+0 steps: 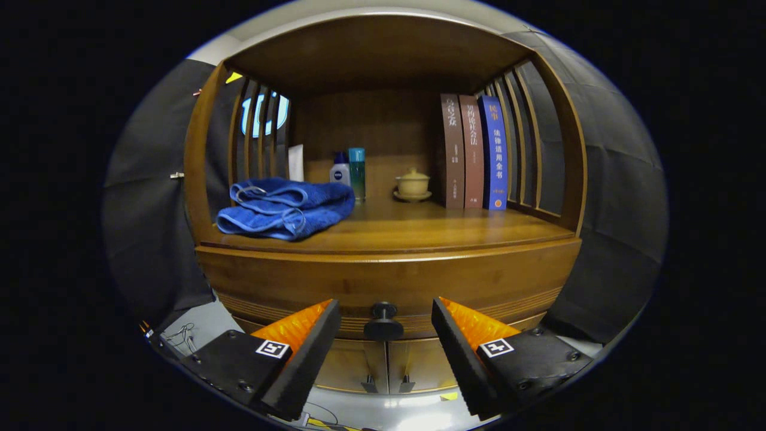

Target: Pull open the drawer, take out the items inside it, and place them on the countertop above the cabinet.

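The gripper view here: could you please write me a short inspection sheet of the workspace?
Surface: wooden countertop above the closed drawer.
Job's things: black drawer knob between the fingers, untouched.
Clutter: folded blue towel, two bottles, lidded cup, three upright books.
Grippers: gripper open, fingers apart either side of the knob.
Cables: thin wires on the floor beside the cabinet.
Surroundings: black cloth booth wall.

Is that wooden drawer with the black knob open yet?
Shut: the wooden drawer front sits flush under the countertop. The open gripper has its fingers either side of the round black knob, not touching.
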Tool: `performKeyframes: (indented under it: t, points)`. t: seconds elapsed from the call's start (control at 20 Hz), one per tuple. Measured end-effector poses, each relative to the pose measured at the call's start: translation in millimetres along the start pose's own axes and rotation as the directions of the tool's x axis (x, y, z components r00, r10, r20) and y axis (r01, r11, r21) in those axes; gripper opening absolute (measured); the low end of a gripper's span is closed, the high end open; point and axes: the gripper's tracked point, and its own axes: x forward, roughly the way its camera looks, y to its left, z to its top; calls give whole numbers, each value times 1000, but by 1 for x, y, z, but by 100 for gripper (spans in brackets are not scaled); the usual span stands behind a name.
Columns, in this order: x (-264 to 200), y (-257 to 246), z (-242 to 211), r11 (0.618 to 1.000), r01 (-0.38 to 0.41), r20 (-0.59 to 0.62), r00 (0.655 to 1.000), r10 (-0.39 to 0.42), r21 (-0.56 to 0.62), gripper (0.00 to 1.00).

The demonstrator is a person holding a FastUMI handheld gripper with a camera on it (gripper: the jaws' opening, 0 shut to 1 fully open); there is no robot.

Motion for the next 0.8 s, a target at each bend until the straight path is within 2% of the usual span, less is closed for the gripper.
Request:
performKeyframes:
  t: [0.3, 0.4, 0.5, 0.55, 0.6, 0.65, 0.8]
  points:
    - [27, -1, -23, 1000, 1, -50, 999, 1, 29, 97]
    - [35, -1, -29, 1000, 3, -68, 998, -1, 31, 88]
    - [39, 1, -33, 1000, -7, -71, 997, 8, 13, 58]
    - [35, 3, -32, 1000, -3, -81, 997, 3, -1, 52]
    - [35, 4, -30, 1000, -6, -74, 997, 7, 3, 51]
    - [35, 4, -32, 1000, -12, -79, 997, 13, 11, 45]
    - [35, 3, -32, 1000, -11, -85, 996, 13, 16, 45]
